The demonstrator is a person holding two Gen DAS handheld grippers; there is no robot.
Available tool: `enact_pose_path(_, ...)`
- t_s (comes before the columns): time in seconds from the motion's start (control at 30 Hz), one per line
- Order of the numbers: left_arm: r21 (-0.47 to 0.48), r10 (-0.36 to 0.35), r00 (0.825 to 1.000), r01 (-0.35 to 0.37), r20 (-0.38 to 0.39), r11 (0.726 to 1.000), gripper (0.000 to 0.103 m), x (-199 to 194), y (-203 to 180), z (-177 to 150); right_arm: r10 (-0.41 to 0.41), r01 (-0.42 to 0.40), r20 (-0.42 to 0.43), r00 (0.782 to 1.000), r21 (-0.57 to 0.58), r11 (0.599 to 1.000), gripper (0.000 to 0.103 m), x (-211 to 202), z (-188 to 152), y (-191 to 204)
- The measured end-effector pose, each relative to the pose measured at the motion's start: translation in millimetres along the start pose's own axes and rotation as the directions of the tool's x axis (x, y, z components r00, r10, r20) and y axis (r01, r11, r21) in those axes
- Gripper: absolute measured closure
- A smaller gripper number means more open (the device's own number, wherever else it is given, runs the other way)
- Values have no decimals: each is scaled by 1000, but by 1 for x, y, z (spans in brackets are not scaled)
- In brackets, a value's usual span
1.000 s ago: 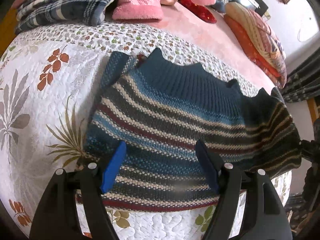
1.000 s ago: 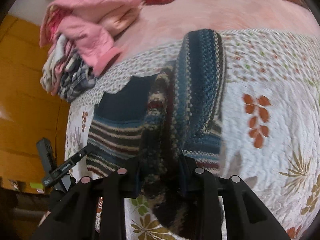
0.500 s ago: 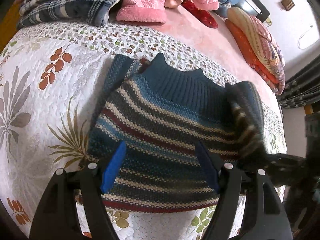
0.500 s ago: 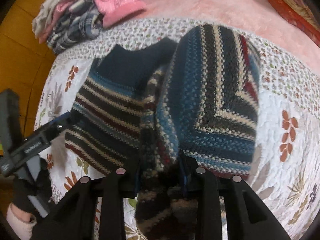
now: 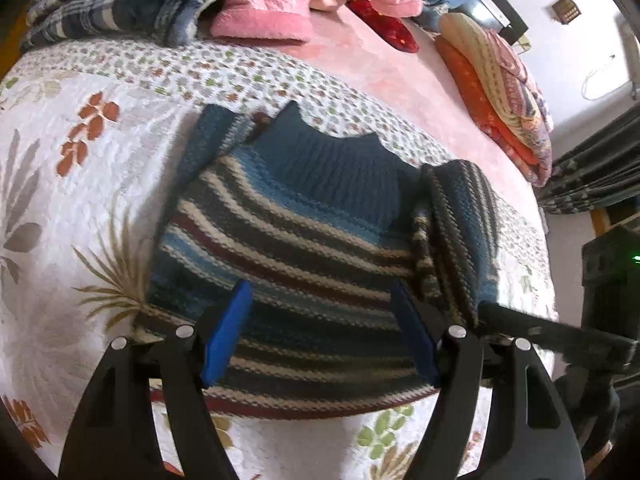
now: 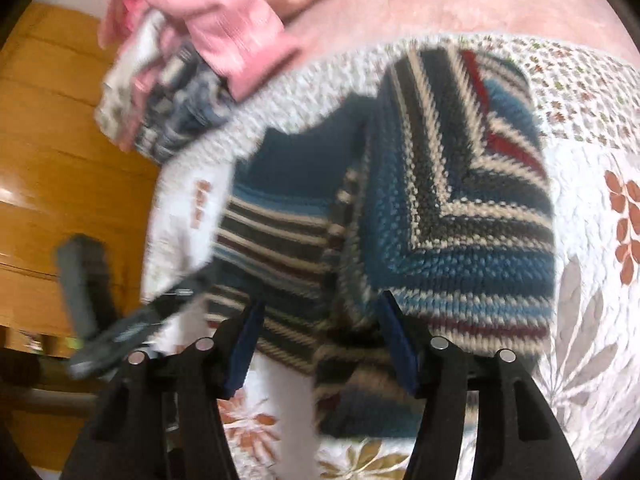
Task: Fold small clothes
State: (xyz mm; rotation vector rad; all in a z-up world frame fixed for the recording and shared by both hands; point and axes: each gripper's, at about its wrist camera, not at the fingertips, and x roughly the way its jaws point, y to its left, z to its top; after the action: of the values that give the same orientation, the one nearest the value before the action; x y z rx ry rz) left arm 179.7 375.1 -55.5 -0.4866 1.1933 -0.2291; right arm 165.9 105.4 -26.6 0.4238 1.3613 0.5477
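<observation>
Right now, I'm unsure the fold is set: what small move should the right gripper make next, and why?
Probably back the right gripper off the blue striped knitted sweater: its jaws stand open, and the sleeve already lies folded across the body.

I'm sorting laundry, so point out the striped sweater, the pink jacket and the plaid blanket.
striped sweater [image 5: 288, 256], left wrist view, on the middle of its striped front.
pink jacket [image 5: 272, 4], left wrist view, on its quilted body.
plaid blanket [image 5: 120, 4], left wrist view, on its top folds.
</observation>
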Motion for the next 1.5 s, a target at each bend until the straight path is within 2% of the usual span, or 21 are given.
enact_pose_path(0.07,-3,-31,999,31,-16,1000,31,3,-4,-1,18,-18,29,999,-5,1000,43,-28,-6,-3)
enact_pose_path(0.13,-9,-72,997,72,-38,997,31,7,-12,-5,0,1,47,999,-15,1000,43,-51,-15,-11)
enact_pose_path(0.27,-7,-126,989,126,-71,992,30,17,-28,-13,-51,50,79,996,11,999,41,-85,-39,-53)
enact_pose_path(0.37,4,-136,986,137,-98,991,29,26,-39,-17,-43,37,103,994,66,997,41,-89,-54,-92)
enact_pose_path(0.43,8,-151,983,153,-104,988,29,31,-45,-20,-31,18,76,997,167,986,41,-80,-57,-119)
enact_pose_path(0.5,-1,-160,981,161,-105,987,29,35,-48,-20,19,-34,69,997,233,972,41,-73,-54,-137)
enact_pose_path(0.57,-3,-157,981,158,-111,987,28,43,-53,-18,-15,-4,74,997,251,968,39,-70,-50,-144)
enact_pose_path(0.63,-7,-161,981,162,-104,987,28,51,-56,-15,-17,-8,102,995,246,969,14,-69,-47,-147)
enact_pose_path(0.67,-17,-168,981,168,-98,986,28,56,-58,-13,-22,-5,112,993,237,972,11,-68,-45,-147)
enact_pose_path(0.83,-84,-200,972,190,-124,978,28,86,-69,-8,-8,-16,89,996,261,965,11,-63,-45,-154)
enact_pose_path(1.1,-7,-145,978,145,-148,989,30,112,-116,0,36,-54,92,995,202,978,11,-73,-43,-141)
enact_pose_path(1.2,33,-66,985,72,-158,997,39,120,-131,2,1,-18,85,996,196,980,16,-72,-41,-140)
enact_pose_path(1.27,45,-6,988,13,-157,999,53,123,-141,3,-32,17,77,997,186,982,23,-70,-41,-139)
enact_pose_path(1.3,48,5,988,3,-155,999,57,124,-146,5,-43,29,72,996,185,982,28,-69,-41,-139)
enact_pose_path(1.37,79,37,989,-26,-141,997,73,121,-159,6,-45,33,64,997,183,982,34,-67,-41,-140)
enact_pose_path(1.43,118,44,992,-30,-119,993,77,114,-172,5,-55,43,62,997,175,984,37,-65,-41,-140)
enact_pose_path(1.5,127,2,996,10,-94,992,79,102,-180,5,-99,88,66,993,152,984,38,-65,-41,-138)
